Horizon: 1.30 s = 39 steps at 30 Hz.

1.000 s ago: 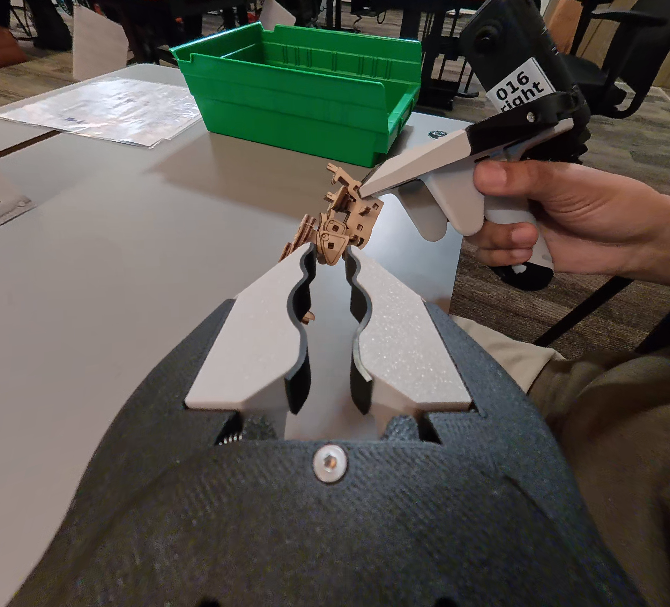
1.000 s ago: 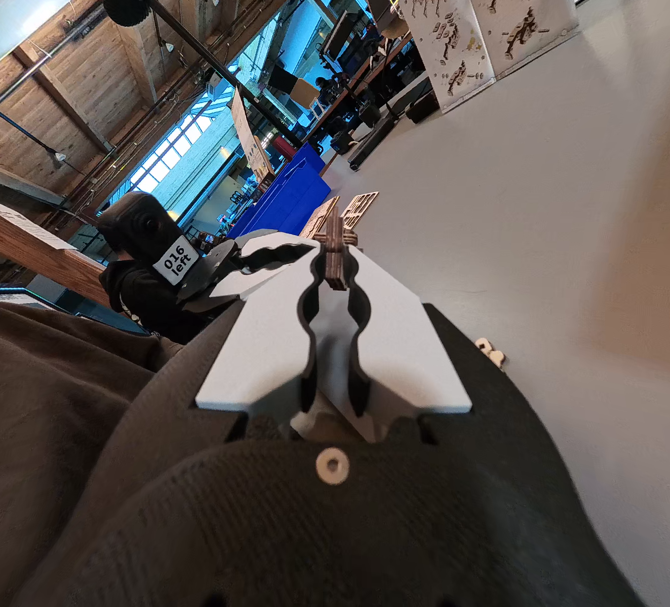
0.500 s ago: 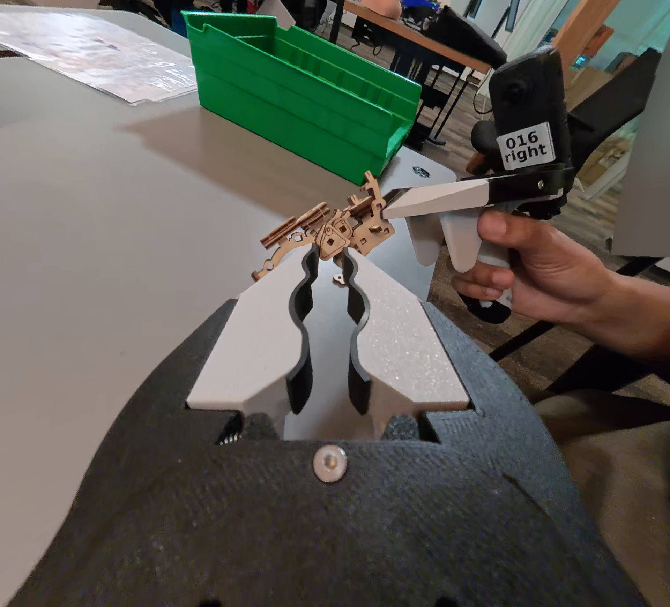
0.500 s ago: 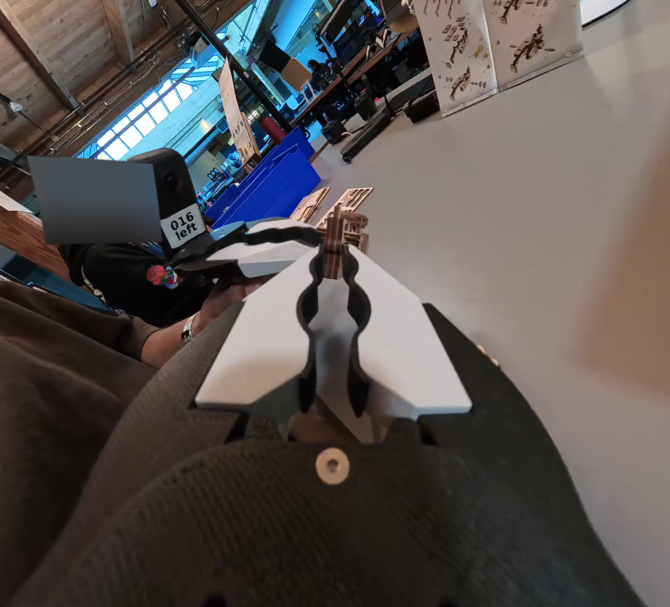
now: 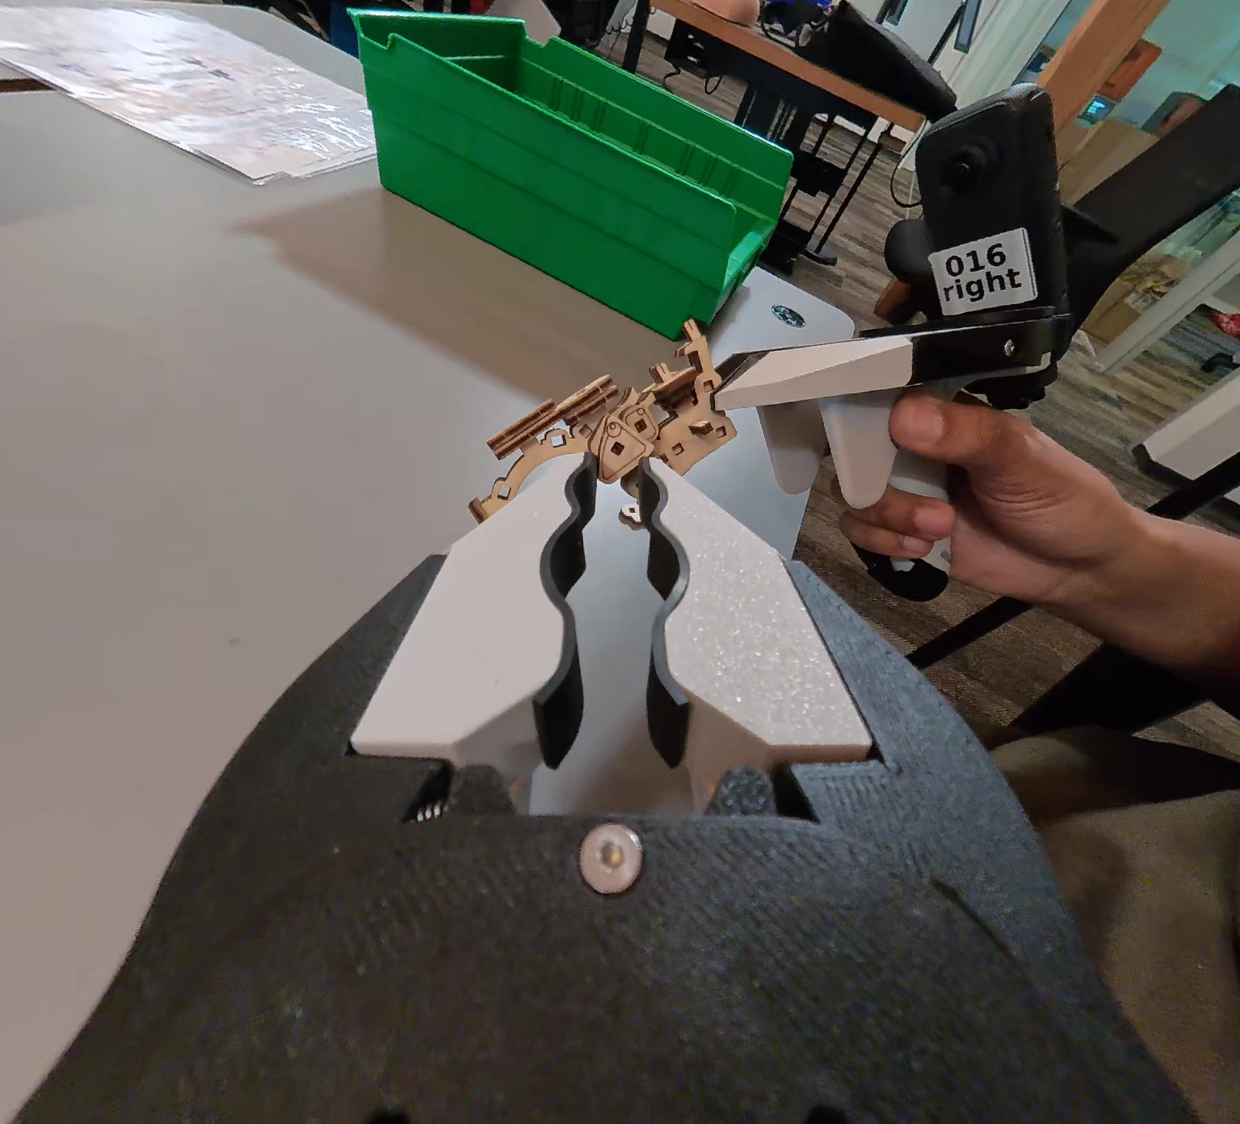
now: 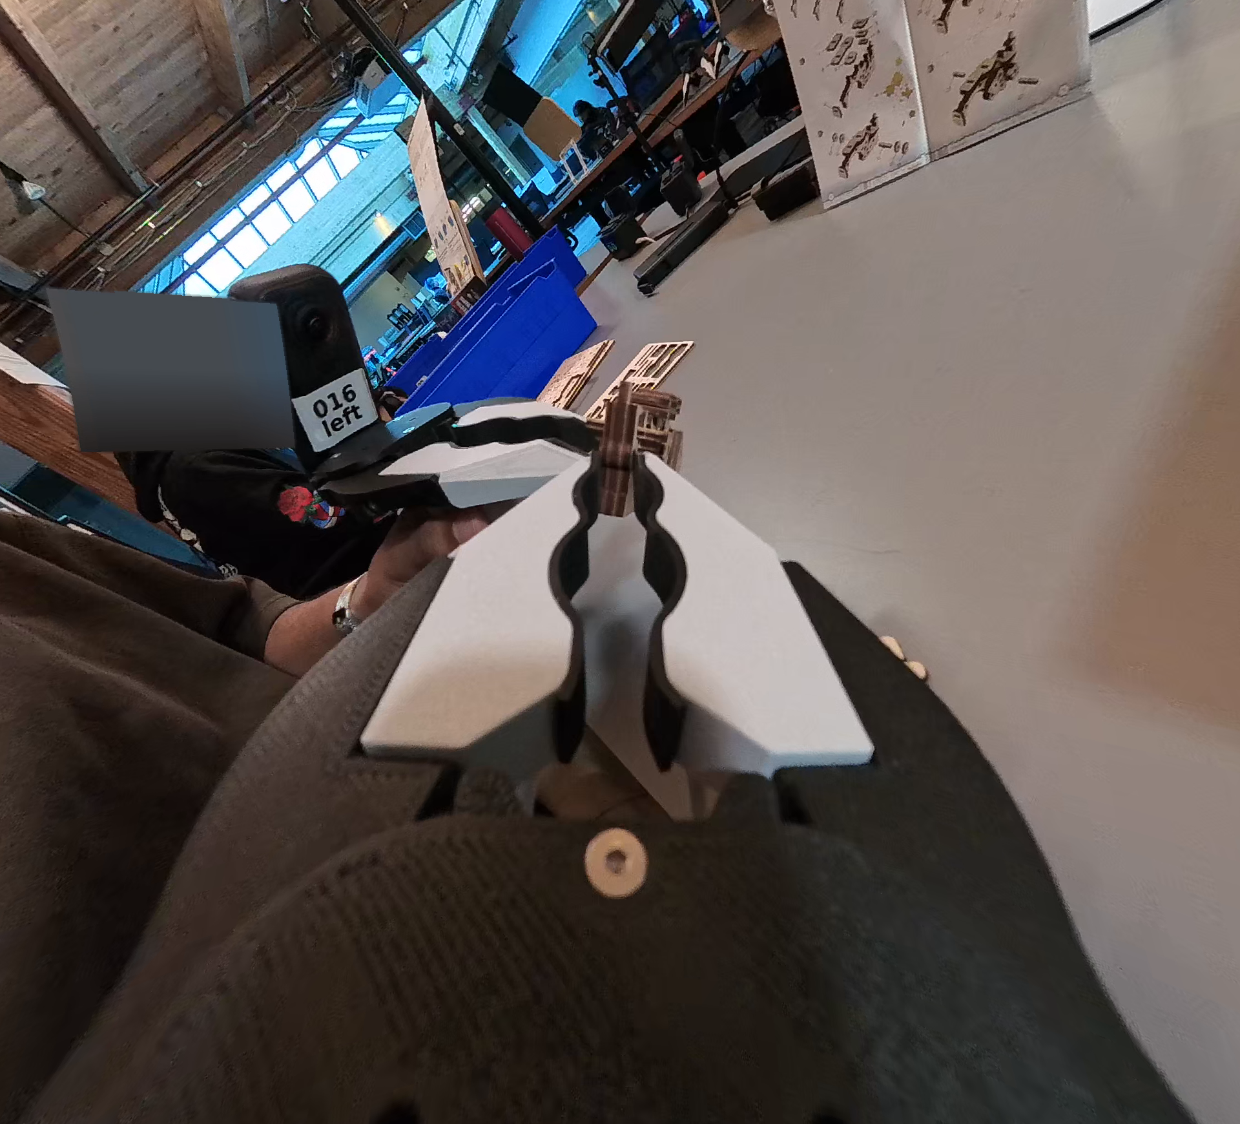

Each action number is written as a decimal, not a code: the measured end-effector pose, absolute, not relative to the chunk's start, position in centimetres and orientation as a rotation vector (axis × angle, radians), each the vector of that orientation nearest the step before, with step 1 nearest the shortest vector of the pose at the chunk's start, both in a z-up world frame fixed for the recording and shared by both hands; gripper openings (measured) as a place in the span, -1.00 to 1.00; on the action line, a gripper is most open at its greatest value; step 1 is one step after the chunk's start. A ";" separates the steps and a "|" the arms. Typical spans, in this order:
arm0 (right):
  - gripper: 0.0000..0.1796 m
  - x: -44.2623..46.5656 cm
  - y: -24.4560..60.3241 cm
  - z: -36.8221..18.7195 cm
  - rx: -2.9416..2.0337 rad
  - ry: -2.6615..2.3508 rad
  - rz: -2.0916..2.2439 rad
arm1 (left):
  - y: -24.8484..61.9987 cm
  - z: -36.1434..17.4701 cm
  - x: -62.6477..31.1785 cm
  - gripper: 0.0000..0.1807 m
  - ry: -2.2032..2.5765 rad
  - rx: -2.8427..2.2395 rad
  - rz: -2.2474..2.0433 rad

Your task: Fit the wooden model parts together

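We hold the wooden model (image 5: 621, 431) above the desk (image 5: 201, 387), between both claws. Our left claw (image 5: 614, 471) pinches its lower middle; our right claw (image 5: 721, 384), coming in from three o'clock, pinches its right end. A green bin (image 5: 557, 165) sits at twelve o'clock.

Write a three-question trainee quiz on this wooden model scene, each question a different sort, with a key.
1. True or false: the wooden model rests on the table.
2. Which container stands behind the model in the left wrist view? A) green bin B) red bucket C) glass jar
3. Fill in: the left gripper and the right gripper are both ____ on the model.

Key
1. False: both grippers hold it above the table.
2. A
3. shut
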State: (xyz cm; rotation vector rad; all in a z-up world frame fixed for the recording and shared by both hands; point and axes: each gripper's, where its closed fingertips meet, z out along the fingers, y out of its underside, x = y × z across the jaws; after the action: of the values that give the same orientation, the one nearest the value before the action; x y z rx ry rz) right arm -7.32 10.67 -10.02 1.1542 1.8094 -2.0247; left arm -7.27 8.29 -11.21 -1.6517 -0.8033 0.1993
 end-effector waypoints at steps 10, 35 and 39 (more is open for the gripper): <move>-0.91 -7.4 10.6 -10.1 1.159 1.826 -2.021 | 8.3 -11.5 -7.3 -0.92 -0.880 -1.615 0.108; -0.92 -7.6 11.9 -7.1 1.129 1.145 -2.175 | 10.5 -9.5 -5.3 -0.73 -0.912 -1.206 -0.488; -0.91 -7.2 11.6 -6.9 1.089 1.118 -2.156 | 9.9 -8.5 -5.4 -0.80 -0.897 -1.081 -0.600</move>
State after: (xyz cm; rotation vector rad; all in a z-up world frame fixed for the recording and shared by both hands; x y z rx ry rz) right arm -7.24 11.61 -6.94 1.0892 1.1179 -2.1558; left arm -5.43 9.89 -8.48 -1.0808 -0.8970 -0.5997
